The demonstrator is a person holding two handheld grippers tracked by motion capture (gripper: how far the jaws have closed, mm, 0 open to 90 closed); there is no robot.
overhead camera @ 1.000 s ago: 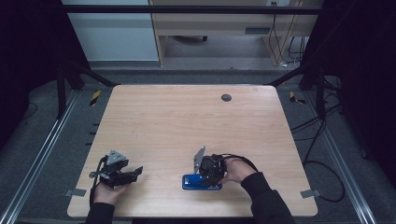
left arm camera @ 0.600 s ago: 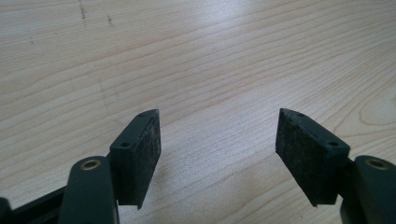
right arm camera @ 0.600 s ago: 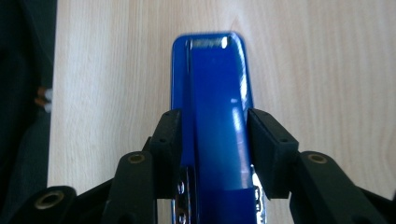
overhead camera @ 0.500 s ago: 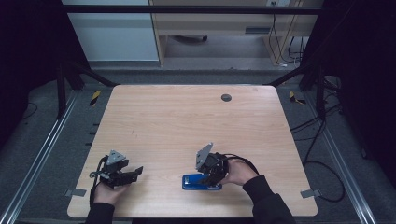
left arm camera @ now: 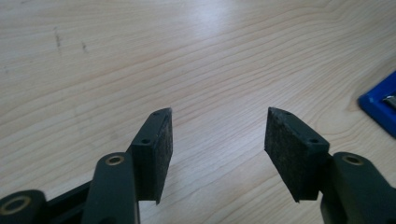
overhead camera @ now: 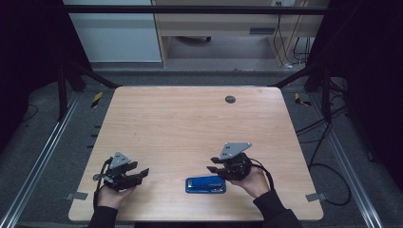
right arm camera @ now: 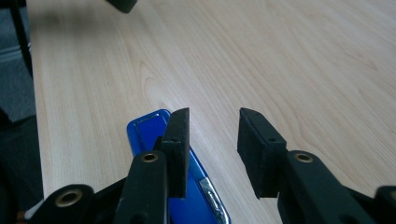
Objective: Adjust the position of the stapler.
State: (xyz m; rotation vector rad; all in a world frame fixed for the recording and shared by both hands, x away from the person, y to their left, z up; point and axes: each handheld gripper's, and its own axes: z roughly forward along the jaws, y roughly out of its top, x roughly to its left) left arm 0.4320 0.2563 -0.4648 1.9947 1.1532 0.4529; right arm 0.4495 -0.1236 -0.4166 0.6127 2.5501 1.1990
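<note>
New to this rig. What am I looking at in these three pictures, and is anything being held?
A person sits at a wooden table with hand-held tongs in each hand. The high view looks down from above: left tongs, right tongs. The other two pictures come from cameras riding on each pair of tongs, looking along the black jaws. A blue stapler lies flat on the table, just beside the right tongs, whose jaws have just been closing with nothing between them. The left tongs, also just closing, are empty too. Nothing is held.
</note>
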